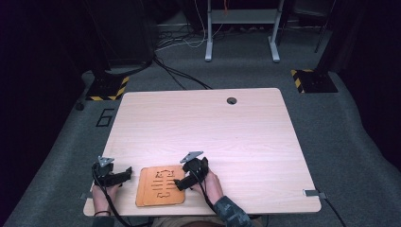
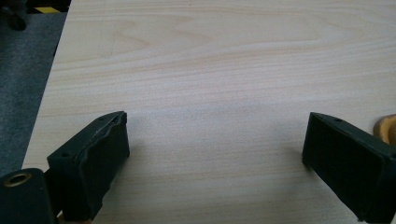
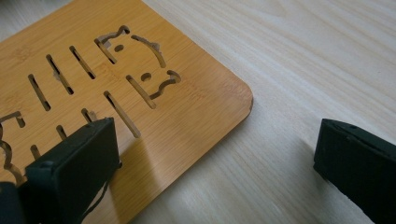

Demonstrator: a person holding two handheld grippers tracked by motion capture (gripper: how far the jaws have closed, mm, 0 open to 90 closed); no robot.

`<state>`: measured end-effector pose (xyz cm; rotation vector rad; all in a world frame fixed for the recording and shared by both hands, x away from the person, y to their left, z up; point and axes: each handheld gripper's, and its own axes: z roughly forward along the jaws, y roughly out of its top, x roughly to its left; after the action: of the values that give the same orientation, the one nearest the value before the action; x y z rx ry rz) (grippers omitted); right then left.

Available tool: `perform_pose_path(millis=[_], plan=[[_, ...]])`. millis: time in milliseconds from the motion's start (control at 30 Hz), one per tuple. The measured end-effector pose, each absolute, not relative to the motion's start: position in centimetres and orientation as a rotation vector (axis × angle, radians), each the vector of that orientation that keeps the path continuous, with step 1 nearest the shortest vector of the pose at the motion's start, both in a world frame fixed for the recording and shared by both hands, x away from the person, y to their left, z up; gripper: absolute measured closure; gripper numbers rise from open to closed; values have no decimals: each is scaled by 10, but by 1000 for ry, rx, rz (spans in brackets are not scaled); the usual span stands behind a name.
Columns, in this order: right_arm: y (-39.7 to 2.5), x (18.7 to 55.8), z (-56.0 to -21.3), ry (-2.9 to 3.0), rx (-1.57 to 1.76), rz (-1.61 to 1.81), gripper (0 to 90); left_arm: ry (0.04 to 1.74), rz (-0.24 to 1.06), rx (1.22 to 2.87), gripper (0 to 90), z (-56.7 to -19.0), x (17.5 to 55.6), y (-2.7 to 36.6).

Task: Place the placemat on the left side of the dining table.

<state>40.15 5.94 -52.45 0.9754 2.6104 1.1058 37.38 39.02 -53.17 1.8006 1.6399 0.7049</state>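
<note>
An orange-brown bamboo board [image 1: 161,186] with cut-out slots and curved shapes lies flat near the table's front edge. In the right gripper view the bamboo board [image 3: 140,88] has a rounded corner. My right gripper [image 3: 212,154] is open and straddles that corner, one jaw over the board and the other over bare table. In the high view the right gripper [image 1: 182,182] rests at the board's right side. My left gripper [image 1: 126,175] sits just left of the board. The left gripper [image 2: 215,158] is open above bare wood, the board's edge [image 2: 386,128] beside its right jaw.
The light wooden table [image 1: 203,123] has a cable hole [image 1: 231,100] near its far edge. Grey carpet surrounds it, with cables and hazard-striped stand bases [image 1: 108,88] beyond. A white desk frame [image 1: 241,28] stands at the back.
</note>
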Motion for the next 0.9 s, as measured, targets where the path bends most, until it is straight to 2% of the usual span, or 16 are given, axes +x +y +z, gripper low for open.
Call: perform_pose_path(millis=[333, 467, 633, 900], plan=[[46, 398, -526, 2572, 980, 1086, 0, 1645, 709, 1799, 63, -532, 374, 390], [46, 397, -526, 2569, 987, 1088, 0, 1636, 692, 1822, 27, -531, 376, 390], [45, 398, -527, 2563, 968, 1095, 0, 1636, 636, 1828, 6, -520, 375, 383], [45, 397, -527, 2557, 973, 1100, 0, 1547, 561, 1872, 0, -503, 367, 358]])
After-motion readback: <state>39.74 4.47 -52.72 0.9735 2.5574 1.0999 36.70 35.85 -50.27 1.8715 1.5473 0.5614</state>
